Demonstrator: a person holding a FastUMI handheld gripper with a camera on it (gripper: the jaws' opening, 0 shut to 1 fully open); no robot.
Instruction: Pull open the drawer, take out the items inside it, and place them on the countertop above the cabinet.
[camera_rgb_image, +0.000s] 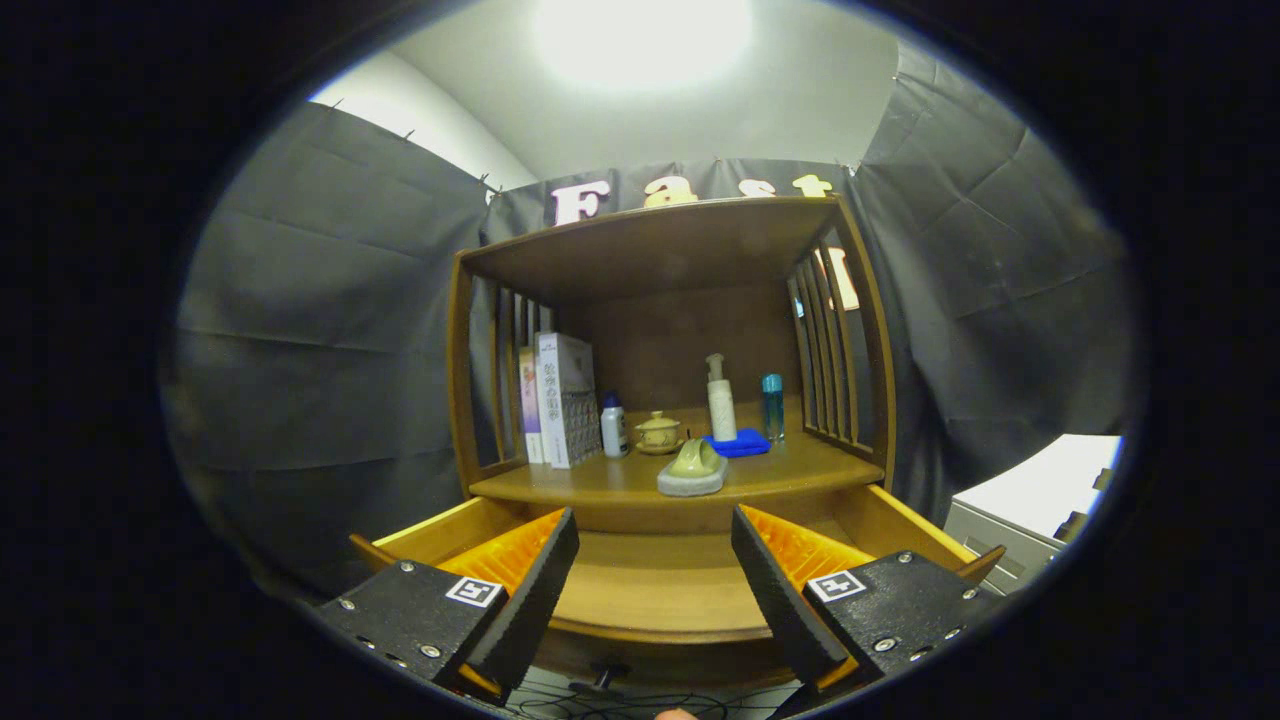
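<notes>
The gripper (655, 590) hangs in front of a brown wooden cabinet (665, 330) with its two fingers (525, 590) spread wide apart and released, nothing between them. Through the gap shows the pulled-out wooden drawer (655, 585), its pale floor bare where it can be seen, its side walls flaring out toward 8 and 4 o'clock behind the fingers.

Just above the drawer lies the tabletop (600, 485) of the cabinet, a brown wooden surface under an upper shelf and flanked by slatted sides. At its front edge, at 12 o'clock from the fingers, rests a pale green sandal with a grey sole (692, 468), its toe pointing outward. Touching or just behind it, toward 1 o'clock, lies a folded blue cloth (740, 443), and on or right behind the cloth stands a white pump bottle (721, 400), upright. Beside that, farther toward 1 o'clock, stands a slim clear blue bottle (773, 405). Toward 11 o'clock of the sandal sits a small yellowish lidded ceramic cup on a saucer (658, 432), then a short white bottle with a blue cap (614, 425), and at the far side a few upright books with white and purple covers (557, 410) leaning against the slats.

Low at 4 o'clock, well apart from the cabinet, a white and grey box-like unit (1030, 505) shows.
</notes>
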